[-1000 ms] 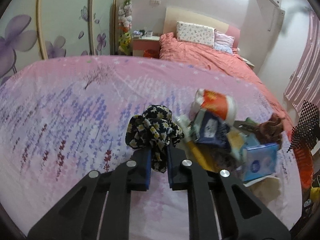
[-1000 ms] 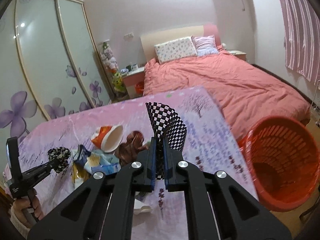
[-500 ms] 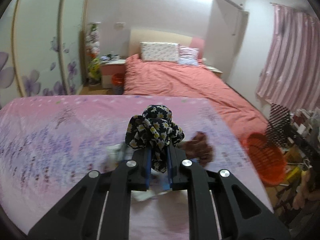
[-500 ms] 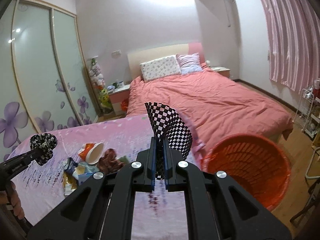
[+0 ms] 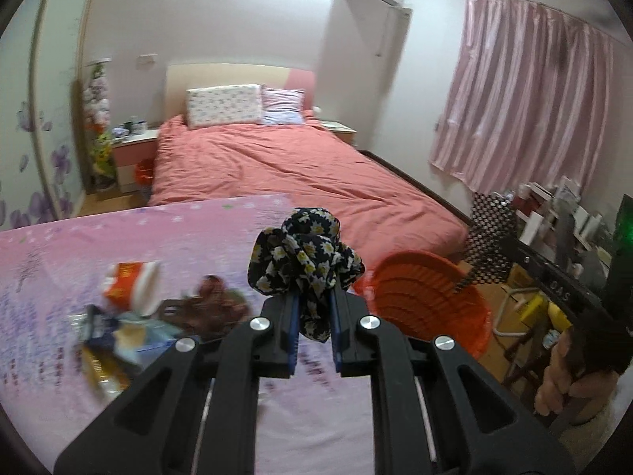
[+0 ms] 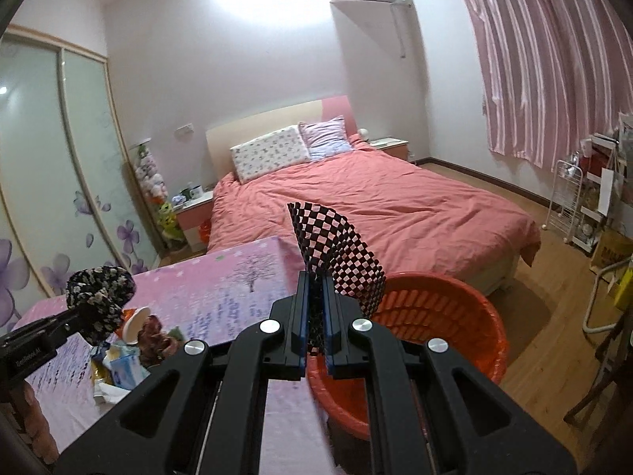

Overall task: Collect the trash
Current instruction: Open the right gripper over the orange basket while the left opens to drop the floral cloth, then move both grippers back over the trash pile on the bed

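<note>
My left gripper (image 5: 313, 322) is shut on a crumpled black cloth with a daisy print (image 5: 304, 253), held above the pink flowered table cover (image 5: 166, 233). My right gripper (image 6: 315, 322) is shut on a black-and-pink checkered piece (image 6: 336, 245), which hangs over the near rim of an orange plastic basket (image 6: 447, 336). In the left wrist view the basket (image 5: 431, 301) stands on the floor just past the table's right edge, and the checkered piece (image 5: 488, 237) shows above it. A heap of wrappers, a cup and a blue carton (image 5: 130, 312) lies on the table to the left.
A bed with a salmon cover (image 6: 376, 206) fills the room beyond the table. Sliding wardrobe doors (image 6: 51, 166) line the left wall. Pink curtains (image 5: 526, 91), a white wire rack (image 6: 565, 202) and cluttered shelves stand on the right. A hand (image 5: 558, 376) holds the right gripper's handle.
Both grippers have swung right and risen, still shut on their pieces. The orange basket has come closer in both views, and the trash heap has slid to the left.
</note>
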A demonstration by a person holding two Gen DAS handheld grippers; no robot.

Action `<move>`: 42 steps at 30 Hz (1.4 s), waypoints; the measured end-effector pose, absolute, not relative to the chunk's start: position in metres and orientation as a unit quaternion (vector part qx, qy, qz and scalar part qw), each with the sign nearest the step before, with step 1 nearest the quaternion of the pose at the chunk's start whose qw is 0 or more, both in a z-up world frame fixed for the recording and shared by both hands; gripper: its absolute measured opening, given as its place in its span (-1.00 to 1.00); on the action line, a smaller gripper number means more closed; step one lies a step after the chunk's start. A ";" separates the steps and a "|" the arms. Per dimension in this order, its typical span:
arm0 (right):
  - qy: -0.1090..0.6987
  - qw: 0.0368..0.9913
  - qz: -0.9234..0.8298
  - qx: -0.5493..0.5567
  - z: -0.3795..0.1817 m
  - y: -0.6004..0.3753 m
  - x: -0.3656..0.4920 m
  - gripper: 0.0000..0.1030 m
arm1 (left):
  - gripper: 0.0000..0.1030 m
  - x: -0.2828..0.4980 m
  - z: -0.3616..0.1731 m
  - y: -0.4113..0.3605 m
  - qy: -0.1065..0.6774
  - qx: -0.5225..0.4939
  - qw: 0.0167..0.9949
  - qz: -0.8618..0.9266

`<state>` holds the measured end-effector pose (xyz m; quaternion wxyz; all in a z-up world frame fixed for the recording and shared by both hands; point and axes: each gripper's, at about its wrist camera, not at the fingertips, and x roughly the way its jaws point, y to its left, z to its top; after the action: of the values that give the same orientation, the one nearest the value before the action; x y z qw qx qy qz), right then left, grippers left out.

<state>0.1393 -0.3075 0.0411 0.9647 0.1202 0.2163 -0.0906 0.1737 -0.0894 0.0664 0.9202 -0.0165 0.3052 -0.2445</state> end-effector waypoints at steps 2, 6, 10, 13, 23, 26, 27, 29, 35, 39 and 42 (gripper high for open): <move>0.216 0.964 -0.094 0.125 0.039 -0.315 0.139 -0.87 | -0.73 0.175 0.064 -0.109 0.308 -0.015 0.915 -0.261; 0.218 0.962 -0.096 0.136 0.033 -0.330 0.141 -0.87 | -0.73 0.177 0.056 -0.143 0.316 -0.008 0.903 -0.290; 0.220 0.960 -0.095 0.146 0.026 -0.343 0.143 -0.87 | -0.73 0.180 0.046 -0.177 0.325 0.000 0.891 -0.317; 0.219 0.959 -0.096 0.149 0.024 -0.353 0.142 -0.87 | -0.73 0.183 0.038 -0.202 0.331 0.004 0.882 -0.335; 0.223 0.952 -0.099 0.185 0.008 -0.387 0.150 -0.87 | -0.62 0.206 0.002 -0.263 0.364 0.034 0.859 -0.358; 0.230 0.949 -0.101 0.192 -0.001 -0.396 0.156 -0.85 | -0.44 0.215 -0.012 -0.273 0.379 0.041 0.856 -0.351; 0.233 0.948 -0.102 0.194 -0.004 -0.399 0.158 -0.77 | -0.37 0.218 -0.018 -0.276 0.385 0.044 0.854 -0.348; 0.240 0.945 -0.105 0.197 -0.009 -0.403 0.160 -0.53 | -0.14 0.225 -0.028 -0.274 0.394 0.046 0.853 -0.339; 0.248 0.941 -0.116 0.200 -0.012 -0.404 0.156 -0.05 | 0.06 0.231 -0.039 -0.260 0.402 0.047 0.858 -0.315; 0.242 0.946 -0.125 0.179 -0.003 -0.393 0.151 0.17 | 0.26 0.222 -0.031 -0.240 0.384 0.060 0.874 -0.291; 0.243 0.949 -0.120 0.164 0.002 -0.382 0.152 0.22 | 0.35 0.210 -0.024 -0.215 0.369 0.064 0.885 -0.276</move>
<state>0.1518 -0.3822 0.0017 0.9486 0.1641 0.2428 -0.1196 0.2099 -0.2147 -0.0236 0.8851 0.0641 0.3694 -0.2756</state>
